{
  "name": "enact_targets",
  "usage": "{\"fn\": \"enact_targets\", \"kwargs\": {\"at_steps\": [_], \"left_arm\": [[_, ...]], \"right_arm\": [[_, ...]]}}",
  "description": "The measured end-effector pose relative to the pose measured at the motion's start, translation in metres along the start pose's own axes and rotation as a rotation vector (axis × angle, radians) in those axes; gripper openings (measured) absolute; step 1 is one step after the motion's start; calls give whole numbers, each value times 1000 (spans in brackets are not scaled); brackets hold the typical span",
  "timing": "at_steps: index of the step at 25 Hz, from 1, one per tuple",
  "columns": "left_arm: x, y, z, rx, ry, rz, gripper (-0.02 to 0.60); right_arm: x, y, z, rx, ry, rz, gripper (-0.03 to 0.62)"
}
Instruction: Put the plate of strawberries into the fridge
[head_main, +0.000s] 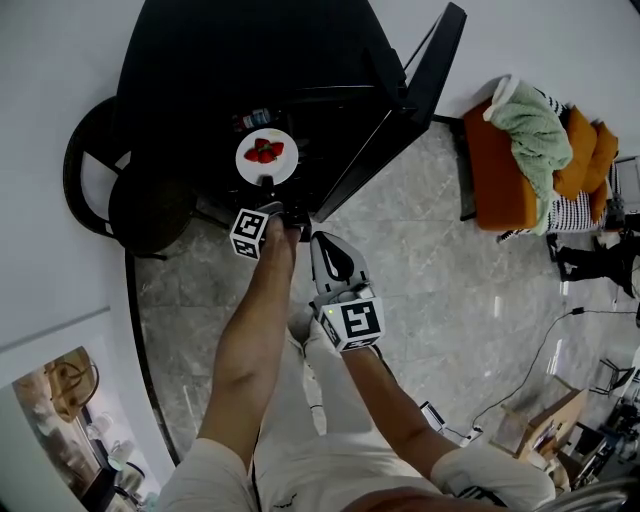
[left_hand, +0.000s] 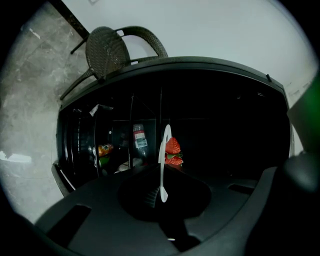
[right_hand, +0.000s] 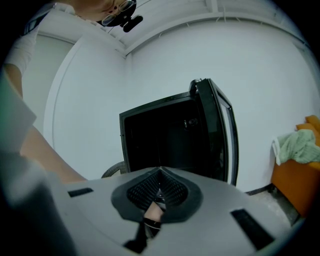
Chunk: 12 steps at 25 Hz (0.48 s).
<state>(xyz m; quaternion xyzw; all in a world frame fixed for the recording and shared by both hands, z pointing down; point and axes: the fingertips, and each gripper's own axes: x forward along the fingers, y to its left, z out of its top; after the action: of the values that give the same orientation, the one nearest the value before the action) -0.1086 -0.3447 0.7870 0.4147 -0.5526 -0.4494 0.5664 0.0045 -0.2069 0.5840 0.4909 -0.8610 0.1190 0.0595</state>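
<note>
Your left gripper (head_main: 270, 188) has its fingers clamped on the near rim of the plate (head_main: 266, 158), clear of the strawberries (head_main: 264, 151), holding it just inside the open fridge (head_main: 200, 60). Right gripper (head_main: 314, 236) hangs back, fingers closed on nothing, probably for the door (head_main: 400, 110).

Head camera: above, looking steeply down my forearms. Fridge (head_main: 250, 80) at 12 o'clock, orange sofa (head_main: 510, 170) at 2.

Left claw (head_main: 268, 187) camera: behind the jaws, rolled sideways, close, facing into the fridge shelves. Wicker chair (left_hand: 107, 50) at 11.

Right claw (head_main: 316, 240) camera: farther back, near level, fridge front centred, sofa at 3.

All three share the fridge.
</note>
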Motion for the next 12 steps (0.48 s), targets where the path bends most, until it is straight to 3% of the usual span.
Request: {"fn": "enact_targets", "kwargs": {"at_steps": [12], "left_arm": [[14,-4,2,24,10,-3,11]], "right_arm": [[0,1,4,-22,1,6,12]]}}
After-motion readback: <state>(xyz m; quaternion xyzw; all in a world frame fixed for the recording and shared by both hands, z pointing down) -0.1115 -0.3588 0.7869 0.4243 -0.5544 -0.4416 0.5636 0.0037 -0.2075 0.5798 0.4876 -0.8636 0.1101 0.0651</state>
